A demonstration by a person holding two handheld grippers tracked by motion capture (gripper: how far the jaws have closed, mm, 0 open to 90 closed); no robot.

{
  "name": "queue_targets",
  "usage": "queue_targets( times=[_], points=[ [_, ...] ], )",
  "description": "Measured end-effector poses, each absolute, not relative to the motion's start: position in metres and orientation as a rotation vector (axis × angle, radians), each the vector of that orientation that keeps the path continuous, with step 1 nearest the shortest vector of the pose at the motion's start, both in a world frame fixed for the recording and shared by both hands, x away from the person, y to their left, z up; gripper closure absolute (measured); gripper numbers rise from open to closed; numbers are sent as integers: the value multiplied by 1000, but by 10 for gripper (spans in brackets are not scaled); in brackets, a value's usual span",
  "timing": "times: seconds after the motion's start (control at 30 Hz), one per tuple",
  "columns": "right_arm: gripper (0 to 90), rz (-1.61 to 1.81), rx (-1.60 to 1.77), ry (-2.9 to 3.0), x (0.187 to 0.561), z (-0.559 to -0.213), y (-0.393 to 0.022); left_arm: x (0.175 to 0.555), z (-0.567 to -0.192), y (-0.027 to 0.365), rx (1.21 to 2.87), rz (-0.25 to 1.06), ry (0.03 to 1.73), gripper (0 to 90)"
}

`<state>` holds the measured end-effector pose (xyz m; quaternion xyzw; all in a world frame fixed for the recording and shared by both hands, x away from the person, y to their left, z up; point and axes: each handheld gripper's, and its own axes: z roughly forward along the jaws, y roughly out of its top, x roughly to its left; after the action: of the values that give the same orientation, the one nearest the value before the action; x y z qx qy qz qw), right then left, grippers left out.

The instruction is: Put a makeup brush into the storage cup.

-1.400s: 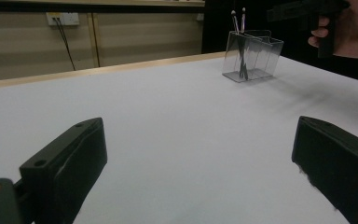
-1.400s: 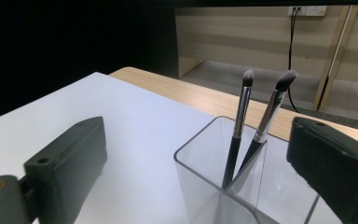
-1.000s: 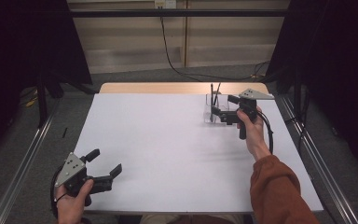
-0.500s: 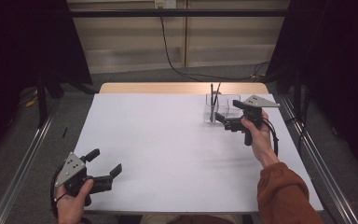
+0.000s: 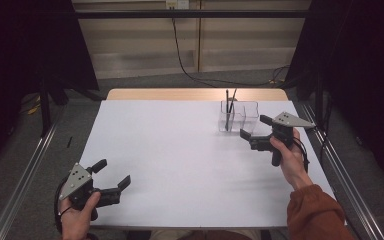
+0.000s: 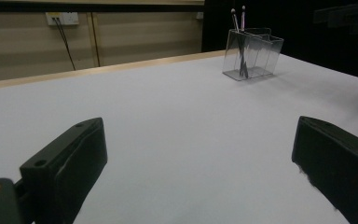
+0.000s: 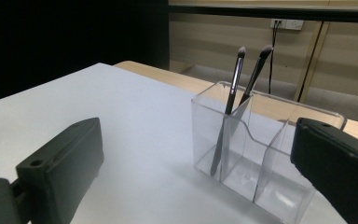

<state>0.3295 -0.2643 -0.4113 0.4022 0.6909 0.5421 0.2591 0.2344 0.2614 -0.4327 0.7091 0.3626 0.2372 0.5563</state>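
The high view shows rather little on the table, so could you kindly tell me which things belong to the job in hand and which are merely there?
In the job:
clear organiser
two brushes standing in it
right gripper, open beside it

Merely there:
left gripper, open, at the near corner
wall cable

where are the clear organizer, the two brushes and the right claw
clear organizer (image 7: pixel 265 186), right gripper view, front wall
two brushes (image 7: pixel 233 86), right gripper view, left brush's handle
right claw (image 5: pixel 256 127), high view, between its fingertips
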Motion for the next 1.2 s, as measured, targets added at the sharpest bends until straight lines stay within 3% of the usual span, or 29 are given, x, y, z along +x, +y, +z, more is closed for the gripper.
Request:
queue_targets(
  times=[1.2],
  points=[
    [22, 1438, 1125, 1783, 234, -433, -300, 226, -432, 266, 1644, 570, 868, 27]
  ],
)
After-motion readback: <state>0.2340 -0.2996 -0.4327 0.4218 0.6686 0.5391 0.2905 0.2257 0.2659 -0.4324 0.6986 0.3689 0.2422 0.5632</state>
